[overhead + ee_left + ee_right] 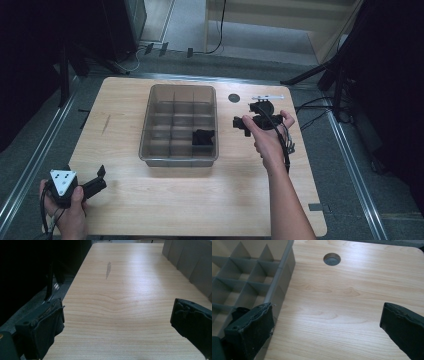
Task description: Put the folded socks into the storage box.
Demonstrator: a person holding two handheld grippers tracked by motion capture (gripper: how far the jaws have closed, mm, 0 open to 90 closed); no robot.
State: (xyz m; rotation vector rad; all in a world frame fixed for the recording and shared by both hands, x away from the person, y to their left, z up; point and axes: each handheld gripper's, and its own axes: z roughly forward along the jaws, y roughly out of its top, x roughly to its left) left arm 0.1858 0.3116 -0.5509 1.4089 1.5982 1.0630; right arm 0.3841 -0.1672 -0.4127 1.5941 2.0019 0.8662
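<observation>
Both grippers gape empty: right gripper just at three o'clock of the divided bin, left gripper near seven o'clock.

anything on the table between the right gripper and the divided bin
Nothing: bare wood between the right gripper and the divided bin, seen in the high view and right gripper view.

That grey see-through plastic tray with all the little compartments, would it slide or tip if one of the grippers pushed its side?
The grey translucent plastic compartment tray would probably slide rather than tip: it sits low and wide on the smooth wooden table. It looks thin-walled and holds just one small black object, so it is likely light.
</observation>
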